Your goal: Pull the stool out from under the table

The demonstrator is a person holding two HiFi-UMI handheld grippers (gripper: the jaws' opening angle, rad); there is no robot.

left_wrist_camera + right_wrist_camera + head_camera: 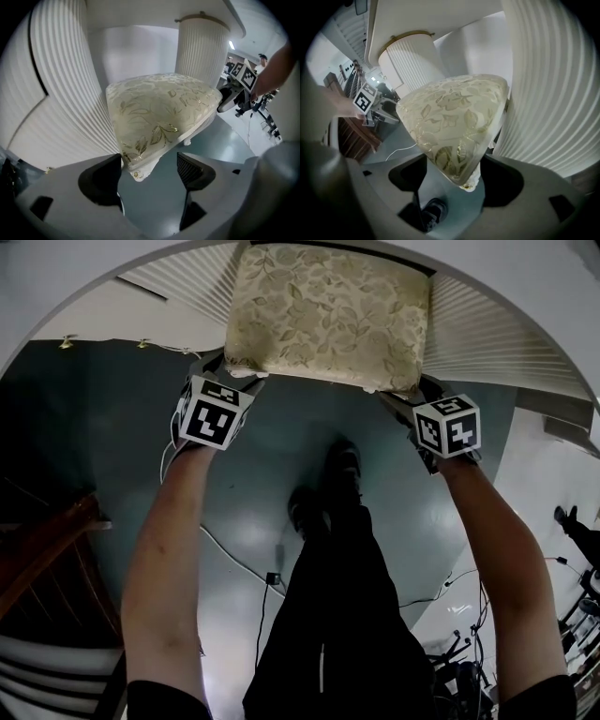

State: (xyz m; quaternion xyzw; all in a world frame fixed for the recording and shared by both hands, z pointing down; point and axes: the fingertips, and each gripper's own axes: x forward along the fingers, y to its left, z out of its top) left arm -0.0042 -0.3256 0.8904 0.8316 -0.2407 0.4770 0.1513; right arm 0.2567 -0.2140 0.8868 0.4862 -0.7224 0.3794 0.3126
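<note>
Where the stool (328,310) stands at the top of the head view, its cushioned seat lies between the fluted legs (187,282) of the white table (487,334). Its far part is under the tabletop and its near edge faces the person. The left gripper (232,376) is at the near left corner of the seat and the right gripper (408,395) is at the near right corner. Both arms reach forward over the dark floor (272,427). In the left gripper view, the jaws stand wide apart with the seat corner between them. One jaw touches the cushion edge and the other is clear of it. In the right gripper view, the jaws are likewise spread and the seat corner fills the gap between them. Whether they press on the cushion cannot be determined. The person's shoes (342,460) are on the floor just short of the stool. A cable (234,559) runs across the floor beside them.
</note>
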